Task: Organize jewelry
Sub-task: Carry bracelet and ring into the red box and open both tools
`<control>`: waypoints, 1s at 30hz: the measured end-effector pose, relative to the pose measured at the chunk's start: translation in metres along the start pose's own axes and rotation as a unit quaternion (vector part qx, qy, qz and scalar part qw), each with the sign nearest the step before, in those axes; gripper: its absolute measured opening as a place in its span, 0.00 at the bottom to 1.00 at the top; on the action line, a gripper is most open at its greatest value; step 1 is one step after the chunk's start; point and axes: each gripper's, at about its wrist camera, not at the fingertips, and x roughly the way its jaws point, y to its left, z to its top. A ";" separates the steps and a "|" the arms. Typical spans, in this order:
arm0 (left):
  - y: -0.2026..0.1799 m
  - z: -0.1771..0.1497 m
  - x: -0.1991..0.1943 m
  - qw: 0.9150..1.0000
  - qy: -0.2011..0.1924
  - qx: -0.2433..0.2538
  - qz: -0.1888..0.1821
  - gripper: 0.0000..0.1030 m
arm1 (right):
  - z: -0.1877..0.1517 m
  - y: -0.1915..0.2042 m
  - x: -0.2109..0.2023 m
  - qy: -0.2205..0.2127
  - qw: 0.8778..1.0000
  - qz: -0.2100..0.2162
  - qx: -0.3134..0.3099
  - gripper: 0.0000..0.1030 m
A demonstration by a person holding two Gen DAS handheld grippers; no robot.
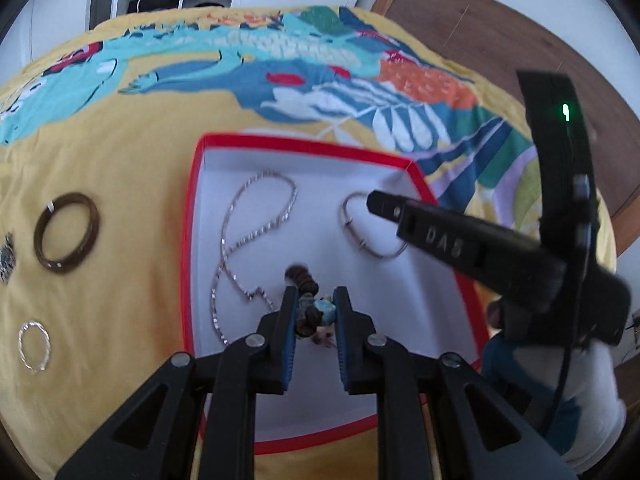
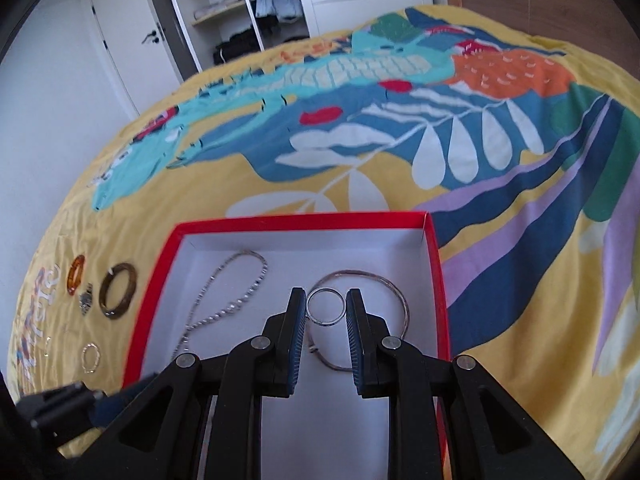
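Observation:
A red-rimmed white box [image 1: 192, 216] [image 2: 152, 292] lies on the bed. Inside it are a silver chain necklace [image 1: 256, 236] [image 2: 224, 308] and a thin wire bangle [image 1: 356, 236] [image 2: 396, 292]. My left gripper [image 1: 314, 300] hangs over the box, shut on a beaded bracelet [image 1: 310, 308] of dark brown and turquoise beads. My right gripper [image 2: 326, 300] is shut on a thin silver ring bangle [image 2: 325, 307], held above the wire bangle. The right gripper's finger [image 1: 436, 240] also reaches into the left wrist view from the right.
Left of the box on the yellow patterned bedspread [image 1: 120, 160] [image 2: 520, 260] lie a dark brown bangle [image 1: 66, 232] [image 2: 119, 290], a small silver ring bracelet [image 1: 34, 346] [image 2: 90, 356], an amber ring [image 2: 76, 274] and a small grey piece [image 2: 85, 302]. Wardrobe shelves [image 2: 224, 4] stand behind the bed.

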 end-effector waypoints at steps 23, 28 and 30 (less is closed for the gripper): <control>0.012 -0.009 -0.035 1.000 -0.010 -0.006 0.012 0.29 | -0.008 0.009 -0.024 0.010 0.999 -0.048 -0.015 0.33; 0.018 -0.013 -0.084 0.999 -0.044 -0.014 0.013 0.29 | -0.011 0.021 -0.074 -0.020 0.999 -0.045 -0.013 0.35; 0.026 -0.018 -0.105 0.998 -0.054 -0.016 0.026 0.29 | -0.012 0.032 -0.094 -0.034 0.999 -0.039 -0.015 0.36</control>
